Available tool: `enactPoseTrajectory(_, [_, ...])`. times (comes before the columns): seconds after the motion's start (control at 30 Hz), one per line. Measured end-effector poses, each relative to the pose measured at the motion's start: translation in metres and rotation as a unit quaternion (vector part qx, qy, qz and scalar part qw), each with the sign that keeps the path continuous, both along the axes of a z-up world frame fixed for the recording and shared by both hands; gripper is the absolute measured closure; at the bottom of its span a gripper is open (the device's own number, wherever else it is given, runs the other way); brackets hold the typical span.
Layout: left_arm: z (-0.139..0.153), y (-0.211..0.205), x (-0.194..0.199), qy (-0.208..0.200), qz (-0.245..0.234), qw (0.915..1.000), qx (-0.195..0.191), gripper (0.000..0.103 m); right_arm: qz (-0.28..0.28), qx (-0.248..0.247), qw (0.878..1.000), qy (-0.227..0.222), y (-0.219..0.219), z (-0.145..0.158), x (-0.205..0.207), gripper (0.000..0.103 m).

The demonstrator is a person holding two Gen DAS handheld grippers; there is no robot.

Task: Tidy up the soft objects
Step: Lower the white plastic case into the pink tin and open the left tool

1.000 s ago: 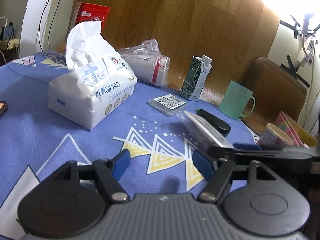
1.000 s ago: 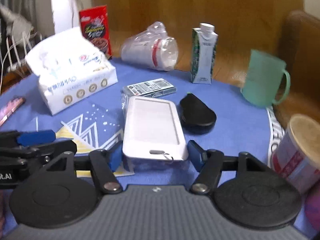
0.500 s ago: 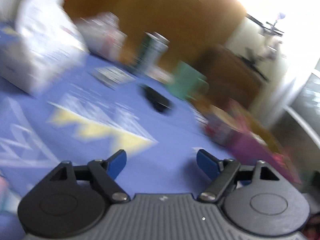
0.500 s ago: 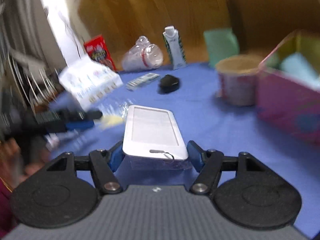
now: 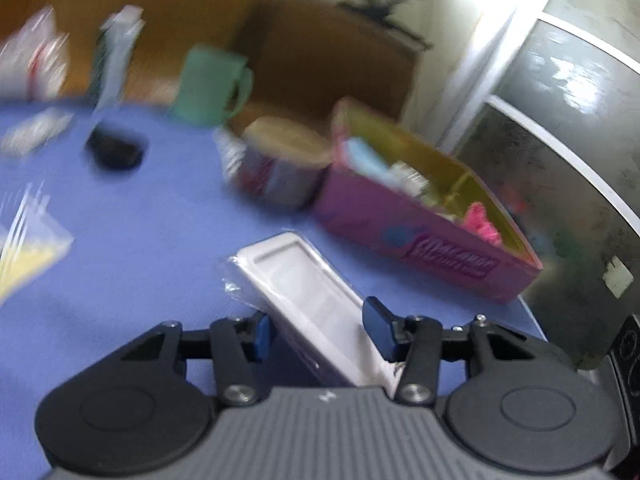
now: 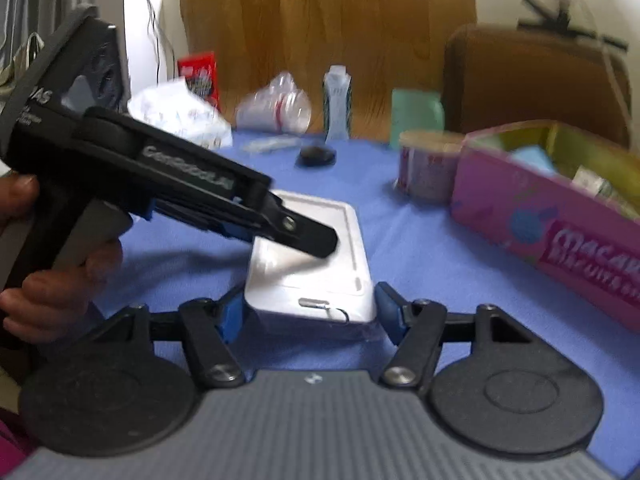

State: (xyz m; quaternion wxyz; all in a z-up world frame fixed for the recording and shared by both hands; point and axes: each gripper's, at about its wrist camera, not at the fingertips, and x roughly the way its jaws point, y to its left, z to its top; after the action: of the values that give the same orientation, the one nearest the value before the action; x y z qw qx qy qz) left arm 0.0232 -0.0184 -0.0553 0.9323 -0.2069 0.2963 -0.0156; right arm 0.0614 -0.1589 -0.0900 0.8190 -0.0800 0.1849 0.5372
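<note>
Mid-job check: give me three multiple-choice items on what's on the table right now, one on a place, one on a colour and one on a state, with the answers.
1. Where is the paper cup?
A. Inside the pink box
B. On the tablecloth beside the pink box
C. On the chair

2. What colour is the mug?
A. Green
B. Red
C. Black

3. How does the right hand-held gripper stand?
A. Open, with nothing between its fingers
B. Shut on the mug
C. Shut on the white case

Answers:
1. B. The cup stands on the blue cloth just next to the box's near end.
2. A. The mug is pale green in both views.
3. C. Both blue pads press on the sides of the wrapped case.
</note>
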Motion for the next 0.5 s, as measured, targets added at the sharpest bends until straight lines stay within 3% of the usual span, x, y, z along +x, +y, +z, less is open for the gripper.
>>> enactPoseTrajectory(0.1, [0.03, -0.017, 0.023, -0.039, -0.036, 0.9982, 0.03, 0.058, -0.048, 0.043, 0.997, -0.046, -0.017, 0.012, 0.004, 0.034])
enactPoseTrajectory(0.27, [0.058, -0.056, 0.089, -0.074, -0.096, 0.9907, 0.062, 0.058, -0.16, 0.095, 0.98, -0.074, -0.047, 0.034, 0.04, 0.034])
enactPoseTrajectory(0.37, [0.055, -0.084, 0.134, -0.069, -0.112, 0.9878, 0.083, 0.056, -0.222, 0.09, 0.969, -0.069, -0.059, 0.038, 0.072, 0.034])
enactPoseTrajectory(0.5, [0.04, -0.099, 0.168, -0.054, -0.114, 0.9873, 0.097, 0.055, -0.302, 0.04, 0.951, -0.05, -0.062, 0.036, 0.12, 0.034])
